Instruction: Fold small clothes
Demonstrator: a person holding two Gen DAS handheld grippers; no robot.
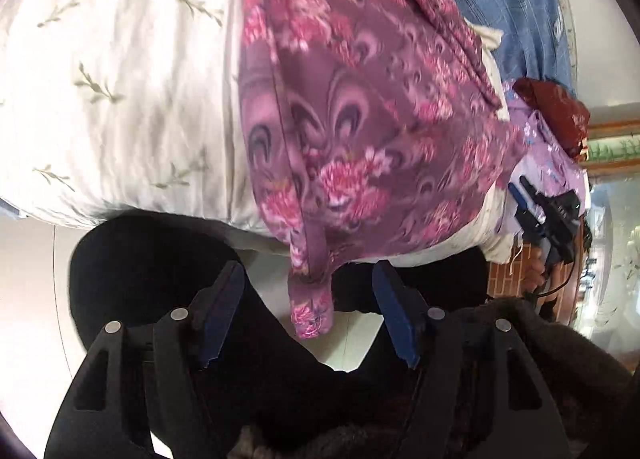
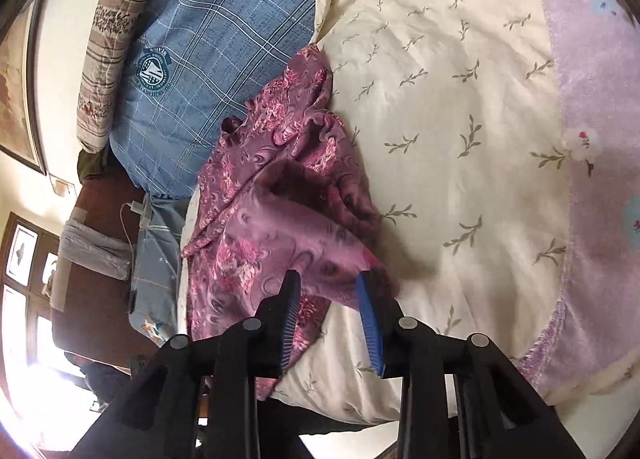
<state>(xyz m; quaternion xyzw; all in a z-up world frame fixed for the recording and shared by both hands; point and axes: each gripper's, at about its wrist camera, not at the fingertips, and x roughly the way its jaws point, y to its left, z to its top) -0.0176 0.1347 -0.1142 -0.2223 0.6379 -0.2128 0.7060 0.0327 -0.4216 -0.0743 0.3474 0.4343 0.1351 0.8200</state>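
I am lining up the first grasp, I judge: the purple floral garment [image 2: 280, 195] is lying crumpled on the cream quilt [image 2: 460, 139], just ahead of my right gripper [image 2: 330, 299], whose fingers are standing apart over its near edge. My left gripper [image 1: 308, 287] is gaping too, a hem dangling between its fingers. Next, both need to close on corners.

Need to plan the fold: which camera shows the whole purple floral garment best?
Right wrist view: the purple floral garment lies crumpled on the cream quilt, nearly all visible. The left wrist view shows it close and motion-blurred, one end hanging over the bed's edge.
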